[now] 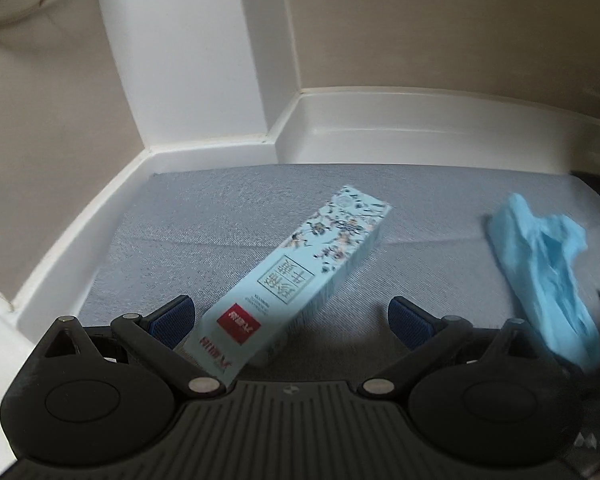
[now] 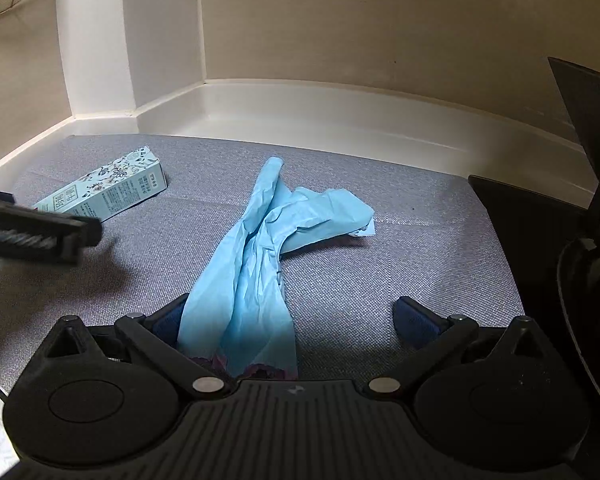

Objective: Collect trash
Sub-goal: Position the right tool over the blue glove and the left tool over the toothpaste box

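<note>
Both grippers spread wide, nothing held. Left gripper (image 1: pixel 290 320) straddles box (image 1: pixel 300 276) on grey mat (image 1: pixel 204 216); right gripper (image 2: pixel 292 320) over glove (image 2: pixel 256 264). We centre each piece, then squeeze low.

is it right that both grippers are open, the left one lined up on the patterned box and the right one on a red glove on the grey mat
Nearly. The glove is light blue, not red, as the right wrist view shows. The rest holds: the left gripper is open with the patterned box between its fingers, and the right gripper is open over the glove on the grey mat.
</note>
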### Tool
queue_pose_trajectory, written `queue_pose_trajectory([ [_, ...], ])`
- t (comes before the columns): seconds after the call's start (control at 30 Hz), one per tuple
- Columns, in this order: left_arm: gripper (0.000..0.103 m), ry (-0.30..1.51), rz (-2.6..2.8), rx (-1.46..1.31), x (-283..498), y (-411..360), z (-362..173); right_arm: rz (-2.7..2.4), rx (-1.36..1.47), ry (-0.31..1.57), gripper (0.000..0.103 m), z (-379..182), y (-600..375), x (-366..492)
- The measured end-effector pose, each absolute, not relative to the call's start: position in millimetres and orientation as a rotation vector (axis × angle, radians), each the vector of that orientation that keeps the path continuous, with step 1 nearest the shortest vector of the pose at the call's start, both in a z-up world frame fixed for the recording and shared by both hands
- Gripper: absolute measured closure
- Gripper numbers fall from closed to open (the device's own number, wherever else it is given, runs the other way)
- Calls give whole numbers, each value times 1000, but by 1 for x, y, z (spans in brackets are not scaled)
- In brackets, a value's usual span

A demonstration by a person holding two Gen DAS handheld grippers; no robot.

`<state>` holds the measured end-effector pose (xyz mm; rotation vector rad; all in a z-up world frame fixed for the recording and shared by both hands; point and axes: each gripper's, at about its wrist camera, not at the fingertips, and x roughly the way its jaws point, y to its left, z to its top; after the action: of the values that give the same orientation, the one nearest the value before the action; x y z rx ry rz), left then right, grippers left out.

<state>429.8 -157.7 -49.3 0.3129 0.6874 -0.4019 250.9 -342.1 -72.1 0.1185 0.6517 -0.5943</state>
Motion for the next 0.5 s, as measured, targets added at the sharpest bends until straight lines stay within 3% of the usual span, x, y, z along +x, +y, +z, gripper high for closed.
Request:
queue_pose_trajectory([
  [0.5, 0, 694, -360, 268, 449, -162, -68, -589, 117, 653, 0, -72, -342, 254],
])
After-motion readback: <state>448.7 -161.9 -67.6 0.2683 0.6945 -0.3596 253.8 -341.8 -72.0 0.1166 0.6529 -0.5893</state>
